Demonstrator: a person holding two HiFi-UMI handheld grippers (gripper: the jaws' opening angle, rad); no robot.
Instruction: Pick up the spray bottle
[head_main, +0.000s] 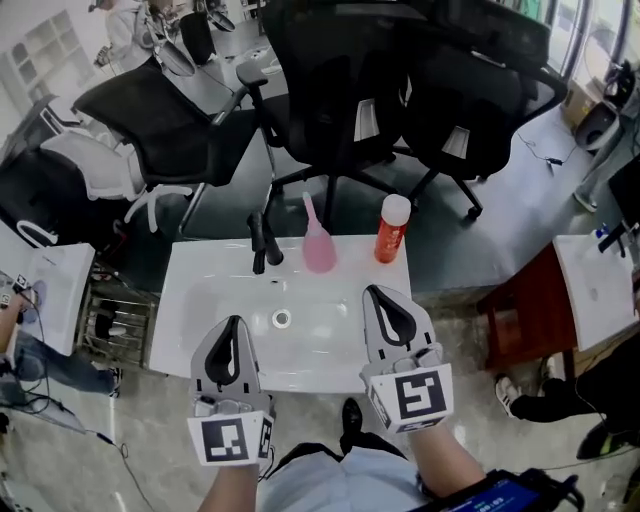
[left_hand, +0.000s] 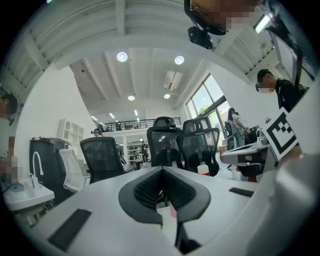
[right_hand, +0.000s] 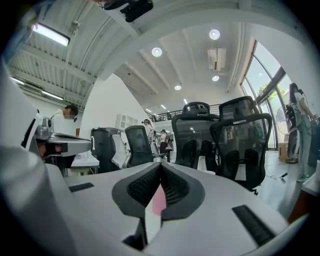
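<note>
A pink bottle with a long slanted nozzle stands at the back rim of the white sink, and an orange bottle with a white cap stands to its right. Both grippers hover over the near half of the basin and point level at the bottles. My left gripper is shut with nothing in it, well short of the pink bottle. My right gripper is also shut and empty, just short of the orange bottle. In the right gripper view a pink patch shows through the gap behind the closed tips. The left gripper view has closed tips too.
A black faucet stands left of the pink bottle, and the drain lies mid-basin. Black office chairs crowd behind the sink. A red stool and a white table are at the right.
</note>
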